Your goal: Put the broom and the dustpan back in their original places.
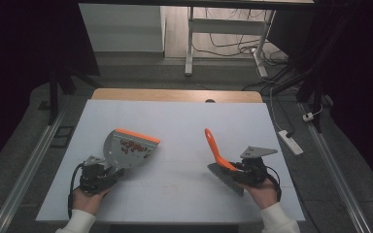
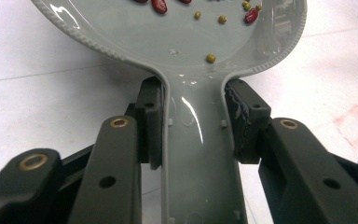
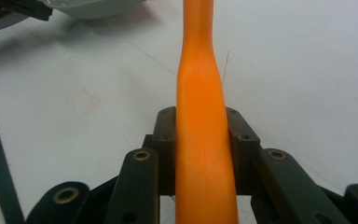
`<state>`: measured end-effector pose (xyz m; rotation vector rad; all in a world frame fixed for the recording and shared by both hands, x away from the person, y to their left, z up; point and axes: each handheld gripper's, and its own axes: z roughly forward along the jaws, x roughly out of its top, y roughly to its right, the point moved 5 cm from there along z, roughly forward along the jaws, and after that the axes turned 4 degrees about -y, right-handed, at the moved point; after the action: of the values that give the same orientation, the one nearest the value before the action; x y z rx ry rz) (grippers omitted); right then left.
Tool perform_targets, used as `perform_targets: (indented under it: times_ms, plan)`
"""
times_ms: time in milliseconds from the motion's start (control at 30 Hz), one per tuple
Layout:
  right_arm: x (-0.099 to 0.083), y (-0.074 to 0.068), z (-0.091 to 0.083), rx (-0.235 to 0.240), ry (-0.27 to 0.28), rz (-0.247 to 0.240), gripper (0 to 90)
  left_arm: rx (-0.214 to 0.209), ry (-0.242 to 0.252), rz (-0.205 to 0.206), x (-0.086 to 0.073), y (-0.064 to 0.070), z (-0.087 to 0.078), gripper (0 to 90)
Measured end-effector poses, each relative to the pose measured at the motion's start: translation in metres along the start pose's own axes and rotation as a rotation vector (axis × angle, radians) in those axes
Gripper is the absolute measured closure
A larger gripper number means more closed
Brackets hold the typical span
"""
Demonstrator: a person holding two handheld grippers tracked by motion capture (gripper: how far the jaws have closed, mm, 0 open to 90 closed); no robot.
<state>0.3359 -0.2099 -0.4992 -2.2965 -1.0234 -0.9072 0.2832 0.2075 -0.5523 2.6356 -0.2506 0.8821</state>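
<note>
A grey dustpan (image 1: 126,151) with an orange front lip lies left of centre on the white table (image 1: 184,121). Red beans (image 1: 133,147) and small yellow-green ones (image 2: 210,58) lie in it. My left gripper (image 1: 111,173) is shut on the dustpan's handle (image 2: 193,140), one jaw on each side. To the right, my right gripper (image 1: 238,168) is shut on the orange handle (image 1: 213,145) of a brush, which slants up and away. The brush's grey head (image 1: 226,175) points down towards the table. In the right gripper view the orange handle (image 3: 200,116) runs straight up between the jaws.
A wooden strip (image 1: 175,94) borders the table's far edge. A white power strip (image 1: 290,141) and cables lie on the floor to the right, with desk legs (image 1: 190,43) beyond. Faint pink stains (image 3: 86,100) mark the table surface.
</note>
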Motion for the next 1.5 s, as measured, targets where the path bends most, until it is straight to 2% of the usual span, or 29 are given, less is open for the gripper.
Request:
perform_targets:
  times_ms: [167, 333, 467, 667, 733, 867, 1133, 1367, 1500]
  plan:
    - [-0.003, 0.000, 0.003, 0.002, -0.027, 0.009, 69.5, 0.027, -0.001, -0.038, -0.001, -0.004, 0.003, 60.9]
    - [-0.006, 0.003, 0.002, -0.001, -0.037, 0.027, 69.5, 0.047, 0.022, -0.073, -0.001, -0.004, 0.007, 60.9]
    - [-0.008, 0.005, 0.002, -0.004, -0.046, 0.045, 69.5, 0.057, 0.012, -0.095, -0.002, -0.005, 0.011, 60.9]
    - [-0.014, 0.005, 0.008, 0.000, -0.086, 0.057, 69.5, 0.082, 0.006, -0.154, -0.004, -0.008, 0.017, 60.8]
    - [-0.016, 0.006, 0.011, -0.011, -0.103, 0.052, 69.5, 0.089, -0.005, -0.153, -0.005, -0.009, 0.019, 60.8]
    - [-0.016, 0.010, 0.012, -0.029, -0.104, 0.054, 69.5, 0.094, -0.001, -0.147, -0.005, -0.008, 0.019, 60.7]
    - [-0.020, 0.030, 0.014, -0.052, -0.105, 0.107, 66.6, 0.091, 0.001, -0.126, -0.007, -0.007, 0.020, 60.0]
    - [-0.024, 0.040, 0.019, -0.075, -0.131, 0.102, 60.0, 0.082, -0.002, -0.098, -0.007, -0.005, 0.019, 51.3]
    - [-0.024, 0.041, 0.020, -0.075, -0.129, 0.101, 58.9, 0.078, 0.006, -0.100, -0.007, -0.005, 0.018, 46.5]
